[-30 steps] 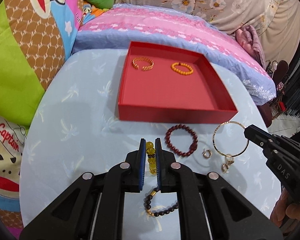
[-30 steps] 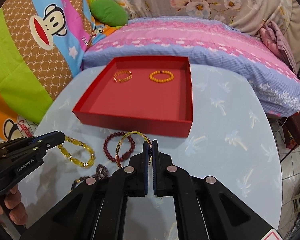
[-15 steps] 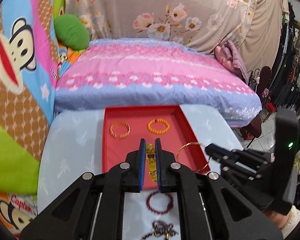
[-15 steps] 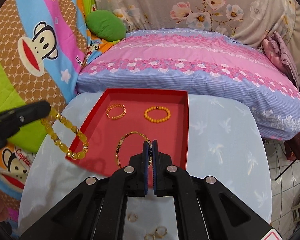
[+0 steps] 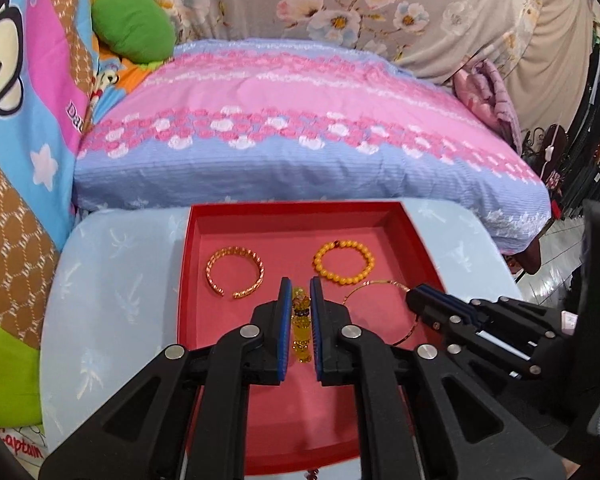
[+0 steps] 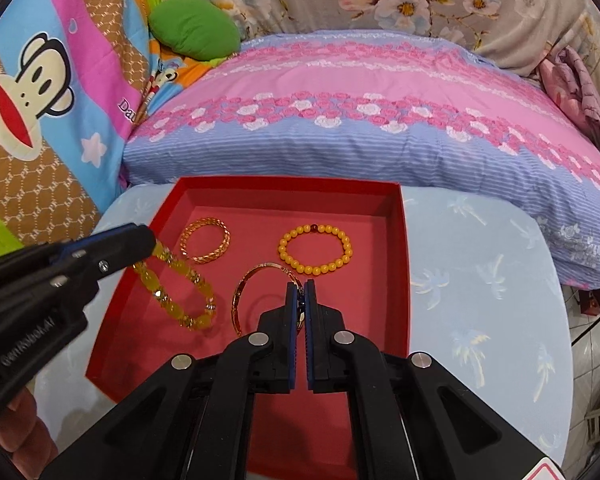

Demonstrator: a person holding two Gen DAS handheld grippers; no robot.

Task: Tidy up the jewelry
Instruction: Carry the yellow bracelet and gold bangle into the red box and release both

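A red tray [image 5: 188, 248] [image 6: 404, 248] sits on the light blue table. In it lie a gold twisted cuff [image 5: 235, 273] [image 6: 205, 240] and an orange bead bracelet [image 5: 344, 261] [image 6: 315, 250]. My left gripper [image 5: 300, 300] [image 6: 150, 240] is shut on a yellow bead bracelet [image 5: 301, 330] [image 6: 176, 290], which hangs over the tray's left part. My right gripper [image 6: 300, 300] [image 5: 414, 300] is shut on a thin gold bangle [image 6: 256, 292] [image 5: 374, 286], held low over the tray's middle.
The table [image 6: 480, 300] has a rounded edge at right, with tiled floor [image 6: 596, 400] beyond. A pink and blue pillow [image 6: 360, 120] lies just behind the tray. Colourful bedding [image 6: 40, 120] rises at left. A dark bead [image 5: 312, 474] shows at the tray's near edge.
Both grippers lifted their bracelets off the table in front of the tray and carried them forward. They now hold them low over the tray floor.
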